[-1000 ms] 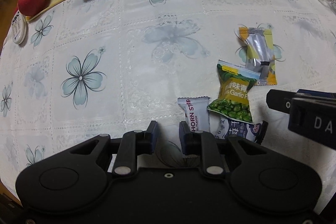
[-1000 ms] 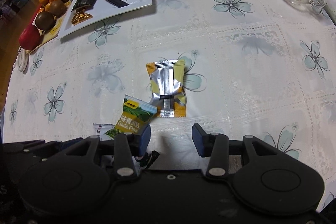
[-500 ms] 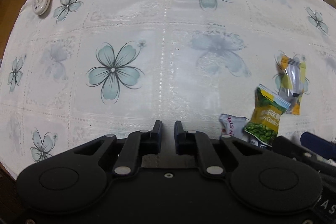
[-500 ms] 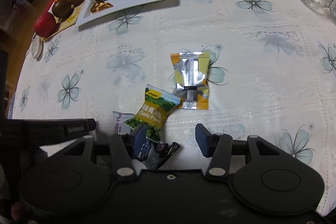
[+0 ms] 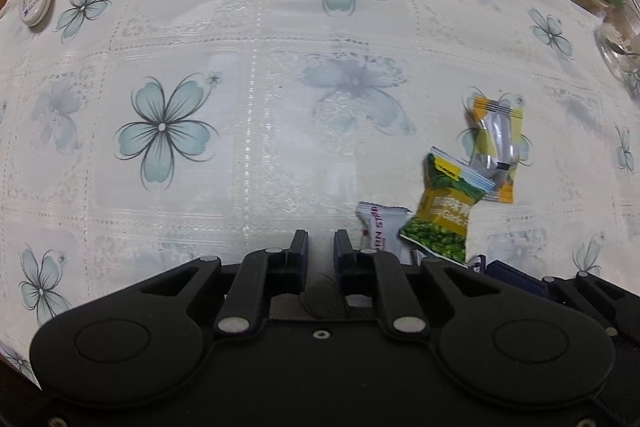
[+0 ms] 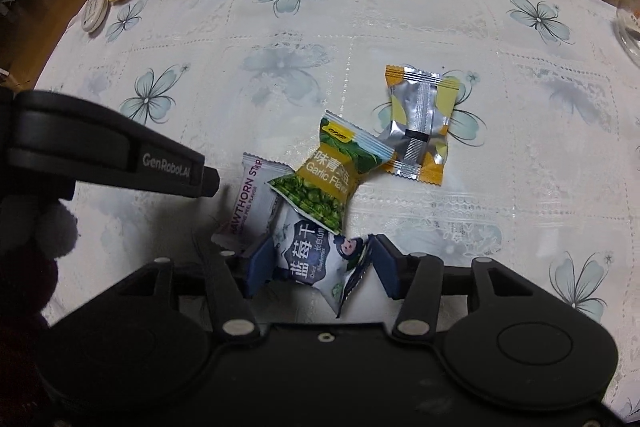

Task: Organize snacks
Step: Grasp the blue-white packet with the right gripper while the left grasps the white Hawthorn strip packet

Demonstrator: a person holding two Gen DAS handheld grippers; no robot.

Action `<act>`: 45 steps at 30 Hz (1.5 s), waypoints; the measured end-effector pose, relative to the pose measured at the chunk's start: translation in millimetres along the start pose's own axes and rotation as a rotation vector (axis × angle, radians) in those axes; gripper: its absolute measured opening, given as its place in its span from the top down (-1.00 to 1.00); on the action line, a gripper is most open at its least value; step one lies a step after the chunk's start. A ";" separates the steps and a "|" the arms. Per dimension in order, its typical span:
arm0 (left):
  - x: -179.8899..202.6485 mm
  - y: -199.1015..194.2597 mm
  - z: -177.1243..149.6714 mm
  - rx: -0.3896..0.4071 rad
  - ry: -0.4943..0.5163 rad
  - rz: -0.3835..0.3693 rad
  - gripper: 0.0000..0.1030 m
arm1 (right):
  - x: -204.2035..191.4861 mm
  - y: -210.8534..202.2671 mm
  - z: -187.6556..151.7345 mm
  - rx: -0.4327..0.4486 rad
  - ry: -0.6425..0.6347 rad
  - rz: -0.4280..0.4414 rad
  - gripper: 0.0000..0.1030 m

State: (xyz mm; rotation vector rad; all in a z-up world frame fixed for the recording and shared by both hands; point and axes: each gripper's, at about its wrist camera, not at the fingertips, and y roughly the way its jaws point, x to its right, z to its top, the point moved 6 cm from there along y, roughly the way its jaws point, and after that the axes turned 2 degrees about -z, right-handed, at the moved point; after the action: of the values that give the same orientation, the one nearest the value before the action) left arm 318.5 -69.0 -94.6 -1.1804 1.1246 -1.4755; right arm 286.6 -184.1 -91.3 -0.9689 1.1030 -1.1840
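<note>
The right gripper (image 6: 318, 269) straddles a blueberry snack packet (image 6: 310, 261); its jaws stand apart, and whether the pads press it I cannot tell. At twelve o'clock from it lies a garlic green pea packet (image 6: 326, 177), a hawthorn strip packet (image 6: 250, 201) at eleven, a yellow-silver packet (image 6: 418, 125) at one. The left gripper (image 5: 321, 245) is clenched on nothing over the floral tablecloth (image 5: 240, 67).

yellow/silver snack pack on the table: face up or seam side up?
Seam side up. The yellow-and-silver packet lies flat on the tablecloth with its silver back and centre seam showing; the front print is hidden.
</note>
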 end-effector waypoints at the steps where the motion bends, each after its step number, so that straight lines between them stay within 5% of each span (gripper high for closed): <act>1: 5.3 2.0 -0.6 -0.005 0.014 -0.011 0.60 | 6.9 -0.9 -3.3 -0.005 0.015 -0.003 -0.07; 9: 28.4 11.4 -6.7 0.012 0.103 0.031 0.56 | 39.3 0.6 -21.2 -0.023 0.151 -0.015 -0.07; 16: 32.4 14.6 -7.6 0.005 0.115 0.037 0.55 | 28.6 -9.5 -16.3 0.059 0.064 -0.096 -0.23; 24: 15.5 8.2 -2.7 -0.029 -0.016 -0.043 0.52 | 43.5 -11.2 -6.3 0.048 0.231 -0.002 -0.26; 30: -1.0 -0.3 -2.9 0.025 -0.070 0.058 0.52 | 56.2 0.7 -7.2 -0.016 0.406 0.072 -0.24; 37: 1.5 -1.0 -8.2 0.016 -0.072 0.011 0.52 | 44.1 4.5 -1.2 0.034 0.351 -0.002 -0.21; 45: 27.7 4.2 -9.9 0.014 -0.022 -0.064 0.40 | 60.1 -11.5 -1.3 0.070 0.300 -0.116 0.09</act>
State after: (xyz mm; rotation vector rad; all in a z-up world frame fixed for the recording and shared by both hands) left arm 305.6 -95.7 -95.6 -1.2305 1.0690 -1.5124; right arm 285.1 -245.2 -88.4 -0.8275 1.2435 -1.4878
